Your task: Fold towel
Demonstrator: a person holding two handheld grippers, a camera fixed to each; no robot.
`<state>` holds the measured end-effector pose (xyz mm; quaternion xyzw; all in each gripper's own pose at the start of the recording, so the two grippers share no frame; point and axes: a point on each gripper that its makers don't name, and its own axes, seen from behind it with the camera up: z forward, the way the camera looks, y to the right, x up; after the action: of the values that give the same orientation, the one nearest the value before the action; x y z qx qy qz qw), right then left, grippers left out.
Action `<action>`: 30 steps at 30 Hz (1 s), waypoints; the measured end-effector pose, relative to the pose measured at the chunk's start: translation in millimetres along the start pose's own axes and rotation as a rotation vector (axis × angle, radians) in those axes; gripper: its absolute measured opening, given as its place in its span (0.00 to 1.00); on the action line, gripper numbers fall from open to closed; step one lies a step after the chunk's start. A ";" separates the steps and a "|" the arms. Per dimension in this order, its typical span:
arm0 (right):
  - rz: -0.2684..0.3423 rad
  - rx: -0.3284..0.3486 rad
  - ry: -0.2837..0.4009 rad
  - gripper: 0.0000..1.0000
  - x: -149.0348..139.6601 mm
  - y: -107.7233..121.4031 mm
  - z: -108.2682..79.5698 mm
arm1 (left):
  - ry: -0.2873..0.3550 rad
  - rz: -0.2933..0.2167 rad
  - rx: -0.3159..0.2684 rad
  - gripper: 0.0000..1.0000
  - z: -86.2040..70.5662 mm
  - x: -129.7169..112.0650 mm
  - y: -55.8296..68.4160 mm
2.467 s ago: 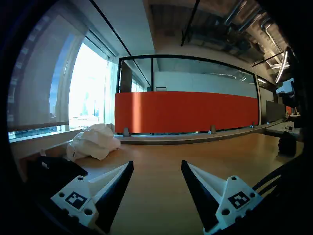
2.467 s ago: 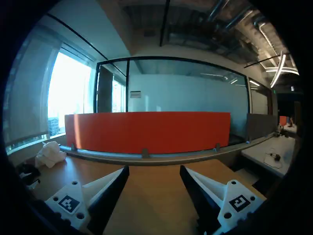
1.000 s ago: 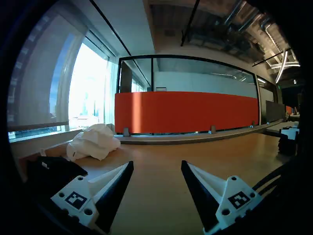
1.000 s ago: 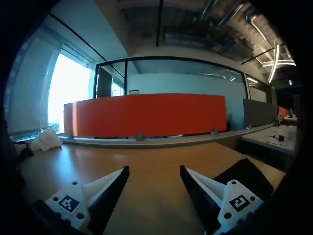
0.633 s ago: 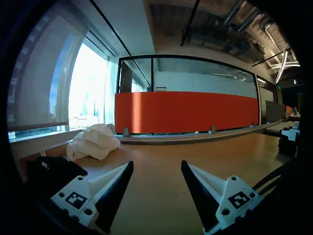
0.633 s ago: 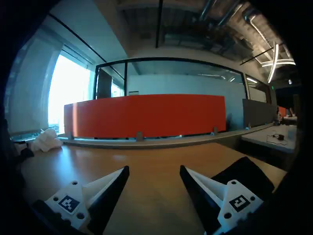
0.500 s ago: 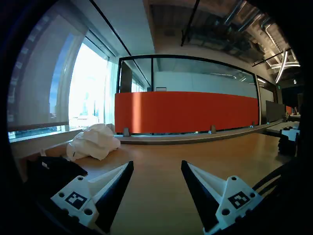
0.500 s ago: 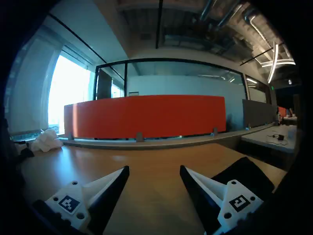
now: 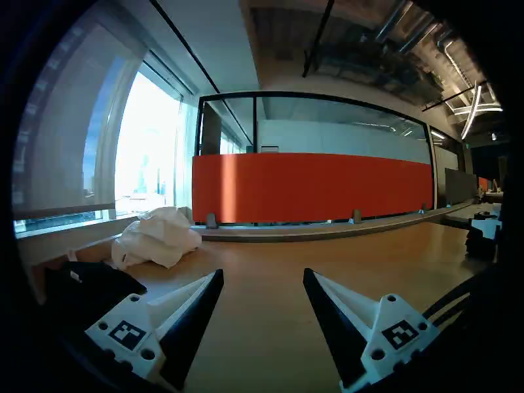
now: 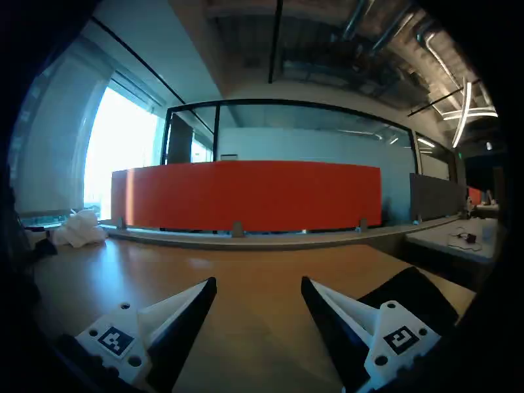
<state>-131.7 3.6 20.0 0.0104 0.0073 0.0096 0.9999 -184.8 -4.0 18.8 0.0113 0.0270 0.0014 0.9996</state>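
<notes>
Ahead of the left gripper (image 9: pixel 262 270) and off to its left, we are observing the towel (image 9: pixel 157 236) lying in a crumpled white heap on the wooden desk (image 9: pixel 275 314). It is sitting on the window (image 9: pixel 147 157) side, well apart from the fingertips, and it is showing no fold. The left gripper is standing wide, its two fingers spread with bare desk between them and nothing gripped. A black object (image 9: pixel 88 285) is sitting just beside its left finger; we cannot tell what it is.

In the right gripper view we are recording the right gripper (image 10: pixel 258 280) likewise spread wide and holding nothing. We cannot tell whether it is hovering low over the desk or touching it. From this gripper the towel (image 10: pixel 80 228) is appearing far off to the left, small, near the far edge of the desk. A flat black item (image 10: pixel 419 291) is lying on the desk just beside the right finger, partly hidden behind it. Straight ahead of both grippers, an orange partition (image 9: pixel 314 187) is running along the far edge of the desk.
</notes>
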 end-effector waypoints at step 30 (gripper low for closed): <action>-0.001 0.000 0.000 1.00 -2.3 0.2 0.0 | -0.001 0.000 0.000 0.90 -0.7 2.2 -0.4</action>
<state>-134.0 3.7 20.1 0.0104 0.0072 0.0093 0.9999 -182.6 -4.4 17.9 0.0113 0.0265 0.0015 0.9996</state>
